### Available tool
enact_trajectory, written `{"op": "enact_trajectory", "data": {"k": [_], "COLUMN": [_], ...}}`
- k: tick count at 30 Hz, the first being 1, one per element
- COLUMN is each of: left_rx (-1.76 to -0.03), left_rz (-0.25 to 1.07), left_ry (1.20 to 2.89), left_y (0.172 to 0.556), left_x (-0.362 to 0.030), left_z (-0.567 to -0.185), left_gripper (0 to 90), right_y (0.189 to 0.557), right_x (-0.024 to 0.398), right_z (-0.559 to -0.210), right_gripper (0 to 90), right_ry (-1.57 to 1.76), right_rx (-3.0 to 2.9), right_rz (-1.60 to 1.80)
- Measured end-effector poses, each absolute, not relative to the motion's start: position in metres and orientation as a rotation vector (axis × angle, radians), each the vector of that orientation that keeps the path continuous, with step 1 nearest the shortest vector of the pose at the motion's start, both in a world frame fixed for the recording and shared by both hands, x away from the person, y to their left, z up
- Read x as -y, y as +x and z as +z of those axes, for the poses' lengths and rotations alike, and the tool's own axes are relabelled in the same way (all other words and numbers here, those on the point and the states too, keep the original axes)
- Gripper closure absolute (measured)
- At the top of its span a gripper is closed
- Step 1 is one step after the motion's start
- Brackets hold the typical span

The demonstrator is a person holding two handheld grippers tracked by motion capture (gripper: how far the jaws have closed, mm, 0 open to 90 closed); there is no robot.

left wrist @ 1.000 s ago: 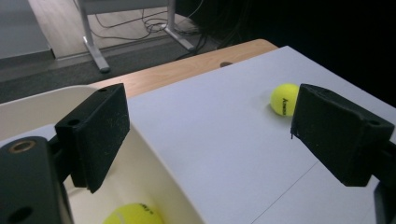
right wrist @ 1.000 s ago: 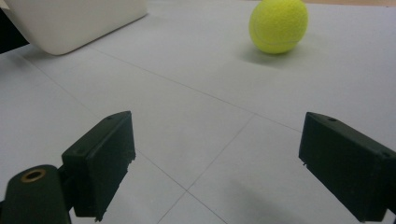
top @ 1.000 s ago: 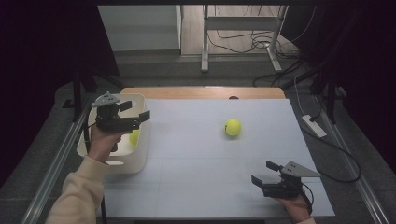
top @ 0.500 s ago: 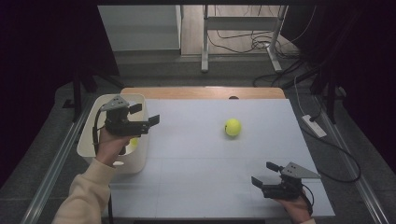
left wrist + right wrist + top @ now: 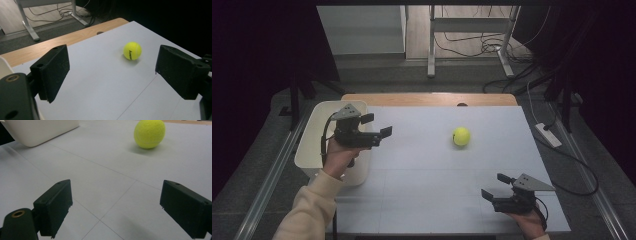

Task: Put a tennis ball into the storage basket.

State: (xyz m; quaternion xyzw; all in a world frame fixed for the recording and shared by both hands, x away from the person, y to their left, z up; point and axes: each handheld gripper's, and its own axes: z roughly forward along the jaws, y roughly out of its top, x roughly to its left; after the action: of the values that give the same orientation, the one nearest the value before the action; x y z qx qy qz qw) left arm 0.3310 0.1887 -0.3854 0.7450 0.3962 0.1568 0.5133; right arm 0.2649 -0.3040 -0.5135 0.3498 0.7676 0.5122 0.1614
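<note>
left hand-held gripper (image 5: 378, 126), jaws wide and empty, above the white bin's (image 5: 314, 145) edge; yellow tennis ball (image 5: 461, 136) alone mid-tabletop (image 5: 422, 170); right hand-held gripper (image 5: 495, 186), also wide, empty, at the near right.

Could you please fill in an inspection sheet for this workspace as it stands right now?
Surface: white table with thin seam lines and a wooden far edge.
Job's things: one yellow tennis ball resting alone mid-table; white bin at the table's left edge.
Clutter: nothing seen.
Grippers: left gripper open, empty, beside the bin, pointing toward the ball; right gripper open, empty, low at the near right.
Cables: white power strip and loose cords on the floor, right and behind.
Surroundings: dark room, metal table legs beyond.
</note>
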Motion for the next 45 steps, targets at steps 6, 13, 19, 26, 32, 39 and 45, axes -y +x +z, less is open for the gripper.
{"op": "enact_trajectory", "data": {"k": [6, 13, 19, 26, 32, 39, 45], "left_rx": [-0.939, -0.923, -0.910, -0.890, -0.869, -0.866, -0.859], "left_rz": [0.377, 0.364, 0.352, 0.335, 0.320, 0.298, 0.277], "left_ry": [1.808, 1.821, 1.837, 1.859, 1.872, 1.869, 1.881], "left_y": [0.331, 0.332, 0.332, 0.334, 0.336, 0.340, 0.344], "left_x": [-0.181, -0.174, -0.167, -0.156, -0.146, -0.139, -0.132], "left_z": [-0.387, -0.388, -0.389, -0.391, -0.393, -0.395, -0.398], "left_gripper": [12.6, 12.6, 12.3, 12.3, 12.3, 12.3, 12.4], "right_y": [0.266, 0.266, 0.266, 0.266, 0.267, 0.269, 0.272], "right_x": [0.304, 0.304, 0.304, 0.304, 0.304, 0.302, 0.300], "right_z": [-0.514, -0.514, -0.514, -0.513, -0.513, -0.513, -0.512], "right_gripper": [11.3, 11.3, 11.3, 11.3, 11.4, 11.4, 11.4], "right_ry": [0.999, 0.999, 0.999, 1.000, 0.998, 1.000, 1.003], "right_rx": [-2.190, -2.189, -2.191, -2.189, -2.190, -2.189, -2.183], "right_rz": [1.466, 1.468, 1.465, 1.470, 1.469, 1.477, 1.483]}}
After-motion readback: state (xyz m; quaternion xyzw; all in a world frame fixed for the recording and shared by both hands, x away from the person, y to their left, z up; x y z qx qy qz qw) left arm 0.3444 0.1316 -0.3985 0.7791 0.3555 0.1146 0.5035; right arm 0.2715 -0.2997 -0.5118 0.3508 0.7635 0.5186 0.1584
